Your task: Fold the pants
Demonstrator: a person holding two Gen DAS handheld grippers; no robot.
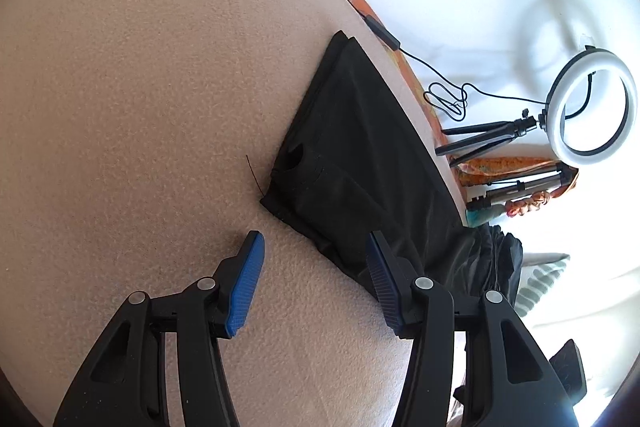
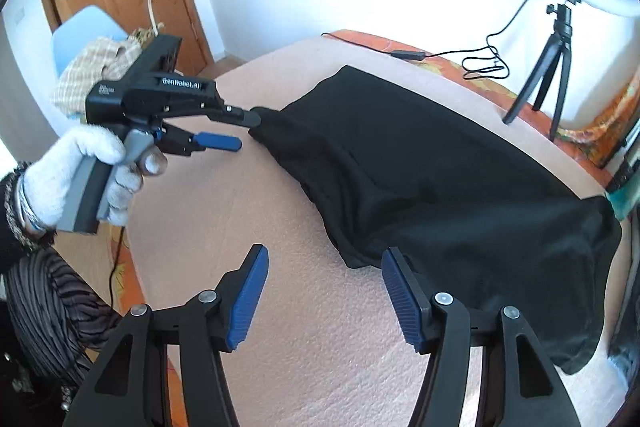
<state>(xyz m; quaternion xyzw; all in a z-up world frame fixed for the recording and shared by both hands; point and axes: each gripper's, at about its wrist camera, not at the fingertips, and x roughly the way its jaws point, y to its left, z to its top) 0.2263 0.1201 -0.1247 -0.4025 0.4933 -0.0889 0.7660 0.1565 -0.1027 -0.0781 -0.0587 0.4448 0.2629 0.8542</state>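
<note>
- The pants (image 2: 440,183), black, lie on the pink blanket (image 2: 320,367) near its far edge, one end hanging over the side at 4 o'clock in the right wrist view.
- The left gripper (image 2: 244,131), held in a gloved hand (image 2: 100,167), stands at 9 o'clock of the pants, jaws apart, the upper finger touching the cloth's end.
- The right gripper (image 2: 324,295) is open and empty; the pants' near edge lies just beyond it at 1 o'clock.
- A ring light (image 1: 592,107) stands at 2 o'clock.
</note>
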